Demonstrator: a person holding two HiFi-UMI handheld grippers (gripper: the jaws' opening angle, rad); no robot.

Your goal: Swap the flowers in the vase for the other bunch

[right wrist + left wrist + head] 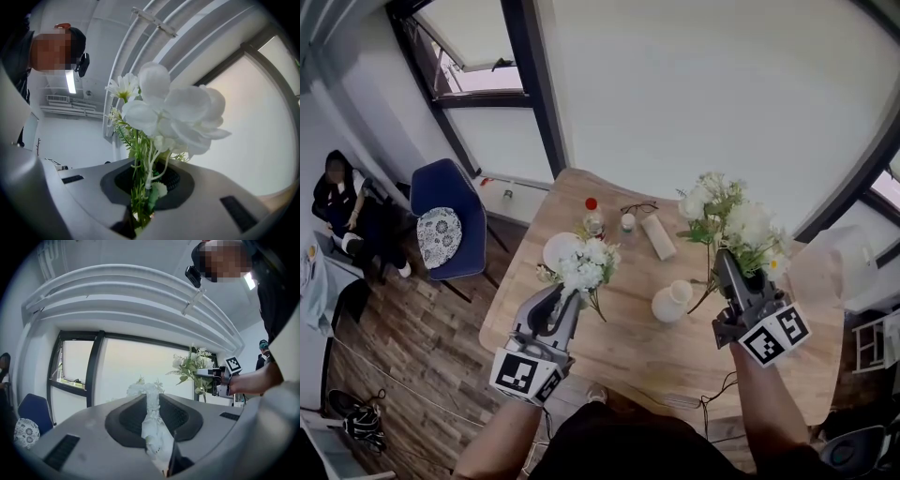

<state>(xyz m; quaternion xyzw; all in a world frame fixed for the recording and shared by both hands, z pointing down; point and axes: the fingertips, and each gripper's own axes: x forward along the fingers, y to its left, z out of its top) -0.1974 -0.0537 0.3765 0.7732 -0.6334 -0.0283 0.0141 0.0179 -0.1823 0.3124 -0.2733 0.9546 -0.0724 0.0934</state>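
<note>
An empty white vase (671, 302) stands on the wooden table (628, 347). In the head view my left gripper (565, 298) is left of the vase, shut on the stems of a small bunch of white flowers (584, 265). That bunch (152, 420) runs up between the jaws in the left gripper view. My right gripper (722, 258) is right of the vase, shut on the stems of a larger white and green bunch (731, 225). The right gripper view has those blooms (164, 112) above the jaws and the green stems (140, 197) between them. The left gripper view also catches the right gripper (220, 376).
At the table's far side are a bottle with a red cap (592, 217), a small white jar (627, 222), glasses (638, 207), a pale cylinder (658, 236) and a white plate (558, 250). A blue chair (447, 217) stands left. A person (342, 202) sits beyond it.
</note>
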